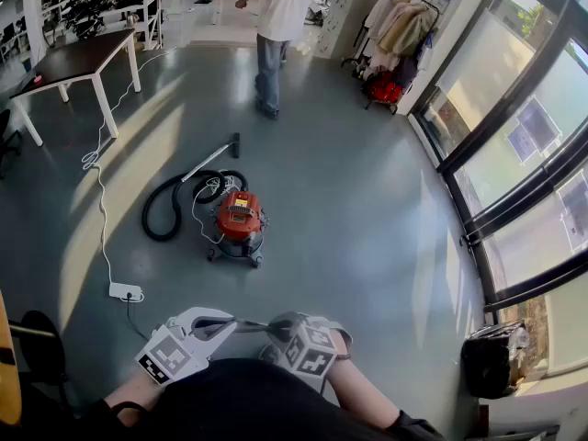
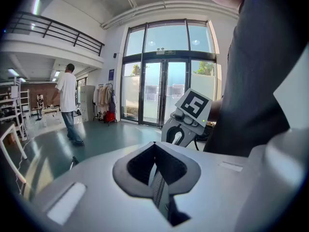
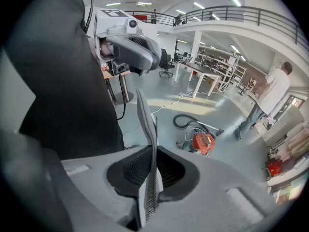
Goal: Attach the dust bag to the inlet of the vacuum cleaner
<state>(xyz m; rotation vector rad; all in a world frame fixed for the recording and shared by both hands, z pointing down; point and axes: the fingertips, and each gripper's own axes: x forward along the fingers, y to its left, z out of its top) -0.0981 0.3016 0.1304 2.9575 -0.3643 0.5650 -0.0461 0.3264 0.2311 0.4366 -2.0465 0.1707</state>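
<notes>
The red vacuum cleaner [image 1: 239,219] stands on the grey floor a few steps ahead, its black hose [image 1: 168,208] coiled to its left; it also shows small in the right gripper view [image 3: 203,142]. No dust bag is in view. Both grippers hang close to my body at the bottom of the head view, tips nearly meeting. My left gripper [image 1: 241,324] [image 2: 155,175] is shut with nothing between its jaws. My right gripper [image 1: 276,325] [image 3: 146,129] is shut and empty too. Each gripper view catches the other gripper just ahead.
A white cable runs to a power strip [image 1: 126,291] left of me. A dark table [image 1: 78,62] stands at far left. A person [image 1: 276,26] stands beyond the vacuum. A glass wall [image 1: 514,154] curves along the right, with a black bin [image 1: 496,356] at its foot.
</notes>
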